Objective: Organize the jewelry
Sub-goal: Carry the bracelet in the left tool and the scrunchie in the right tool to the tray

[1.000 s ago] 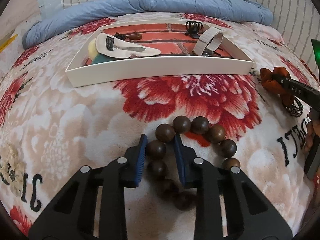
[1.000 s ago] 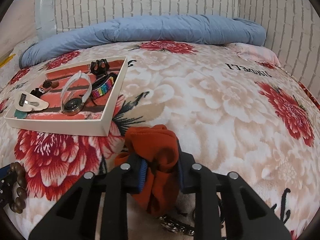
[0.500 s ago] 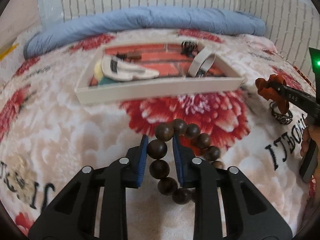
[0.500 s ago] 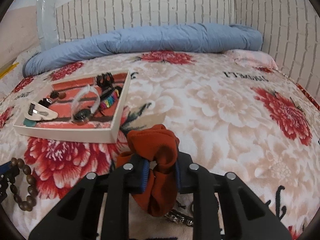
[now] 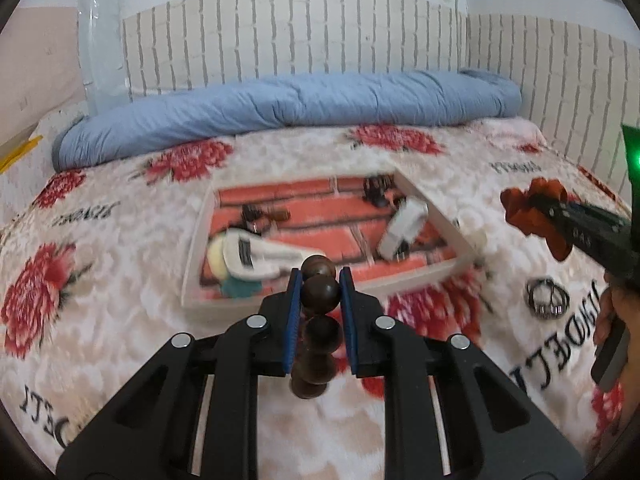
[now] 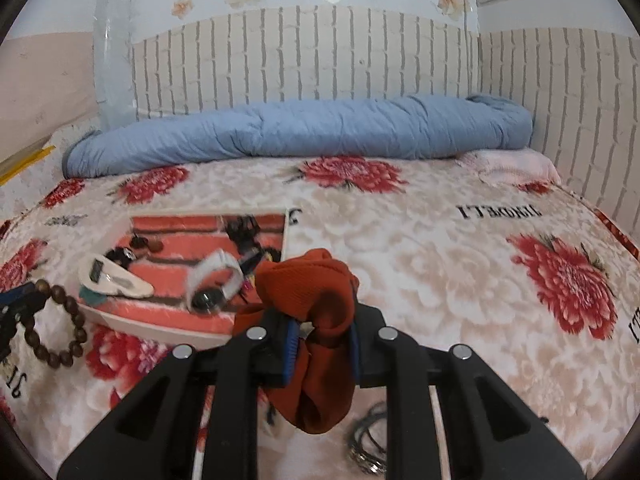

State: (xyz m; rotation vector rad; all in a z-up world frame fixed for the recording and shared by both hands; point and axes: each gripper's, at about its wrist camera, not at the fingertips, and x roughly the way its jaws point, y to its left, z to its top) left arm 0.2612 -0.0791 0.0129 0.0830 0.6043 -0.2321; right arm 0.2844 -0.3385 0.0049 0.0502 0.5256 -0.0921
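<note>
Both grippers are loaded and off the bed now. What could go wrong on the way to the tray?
1. The left gripper pinches just one bead of the wooden bracelet; the hanging loop might swing or slip out.
2. The orange scrunchie droops below the right gripper and may snag the metal rings lying underneath.
3. The tray already holds a white watch; a careless drop could land on it.

You held the left gripper [image 5: 319, 292] angled downward, its 2 blue-padded fingers [image 5: 294, 300] clamped on a wooden bead bracelet [image 5: 318, 320] that hung between them. Your right gripper [image 6: 323, 330] pointed downward too, its pads pinched on a rust-orange scrunchie [image 6: 316, 312]. In the left wrist view, your right hand [image 5: 616, 320] showed at the frame's right edge, wrapped around that gripper's handle.
</note>
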